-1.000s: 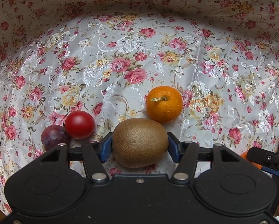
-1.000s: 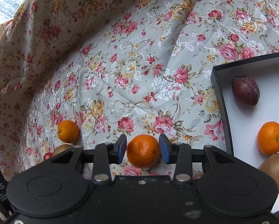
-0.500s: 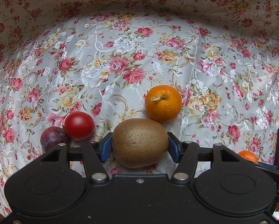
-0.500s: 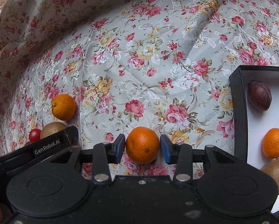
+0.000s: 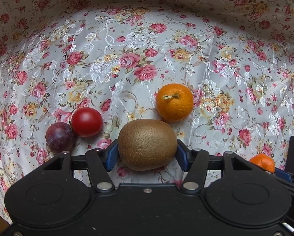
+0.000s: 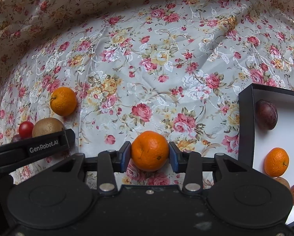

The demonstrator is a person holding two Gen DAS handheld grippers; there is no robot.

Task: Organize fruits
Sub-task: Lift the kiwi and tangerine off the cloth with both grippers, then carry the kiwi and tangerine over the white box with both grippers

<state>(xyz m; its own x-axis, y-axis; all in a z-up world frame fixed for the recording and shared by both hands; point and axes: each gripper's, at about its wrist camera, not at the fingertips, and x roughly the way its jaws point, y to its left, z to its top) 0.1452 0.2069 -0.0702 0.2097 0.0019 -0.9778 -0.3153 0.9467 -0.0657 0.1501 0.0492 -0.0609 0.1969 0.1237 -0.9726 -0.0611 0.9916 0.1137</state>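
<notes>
With the left gripper jaws pinching a brown fuzzy kiwi and the right gripper jaws pinching a round orange mandarin, we judge sorting partial: the black-walled white tray holds several fruits, others remain on the floral cloth.

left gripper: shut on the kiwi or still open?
Shut on it. In the left wrist view both blue pads press the sides of the kiwi held in the left gripper, with no gap showing.
</notes>
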